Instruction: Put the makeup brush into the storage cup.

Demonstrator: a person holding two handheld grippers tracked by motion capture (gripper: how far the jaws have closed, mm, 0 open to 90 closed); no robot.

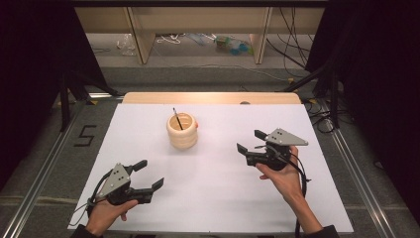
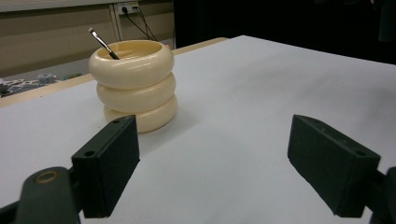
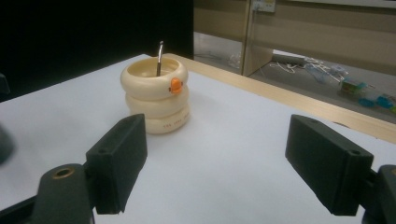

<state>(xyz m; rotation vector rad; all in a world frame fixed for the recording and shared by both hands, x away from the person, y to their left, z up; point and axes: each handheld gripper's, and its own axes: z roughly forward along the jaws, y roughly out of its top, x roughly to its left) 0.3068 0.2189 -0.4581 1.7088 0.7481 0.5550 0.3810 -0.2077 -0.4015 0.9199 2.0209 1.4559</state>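
A thin black paintbrush (image 1: 177,119) leans toward 11 o'clock in the cream ringed plastic pot (image 1: 182,131); left gripper (image 1: 148,174) and right gripper (image 1: 250,141) gape wide, empty.

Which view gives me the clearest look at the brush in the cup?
The left gripper view: the brush leans out with its tip clear. The right gripper view shows a thin upright handle; the high view a small dark line.
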